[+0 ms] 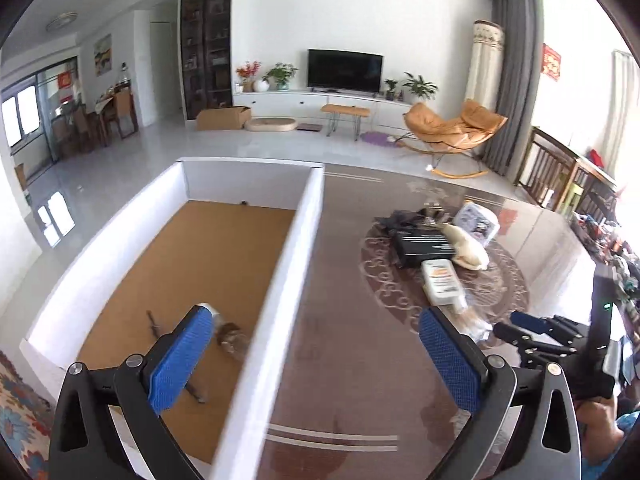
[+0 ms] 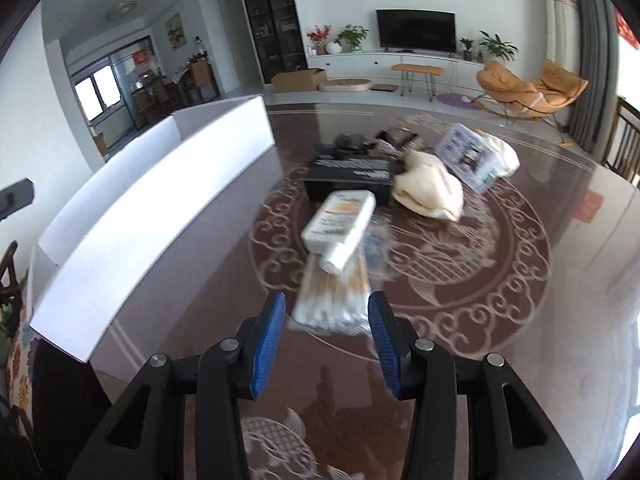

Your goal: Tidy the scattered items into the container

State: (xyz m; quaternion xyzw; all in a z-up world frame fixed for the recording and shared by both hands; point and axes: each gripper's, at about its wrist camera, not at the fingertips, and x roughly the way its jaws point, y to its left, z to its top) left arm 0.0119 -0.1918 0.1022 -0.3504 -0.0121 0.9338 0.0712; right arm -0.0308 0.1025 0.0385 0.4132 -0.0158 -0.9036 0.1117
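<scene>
Right gripper (image 2: 327,340) parted, empty, just short of cotton swabs (image 2: 332,300) | left gripper (image 1: 316,356) wide, empty, astride box (image 1: 280,264) wall | we judge: next, close on swabs, carry to box.

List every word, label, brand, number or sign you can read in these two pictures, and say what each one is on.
None can be read.
White bottle: orange and grey print, blurred.
Black box: lines of white print, too small.
Clear packet: coloured label, blurred.
Red wall hanging: gold marks, too small.
Red sign on the far glass door: unreadable.
</scene>
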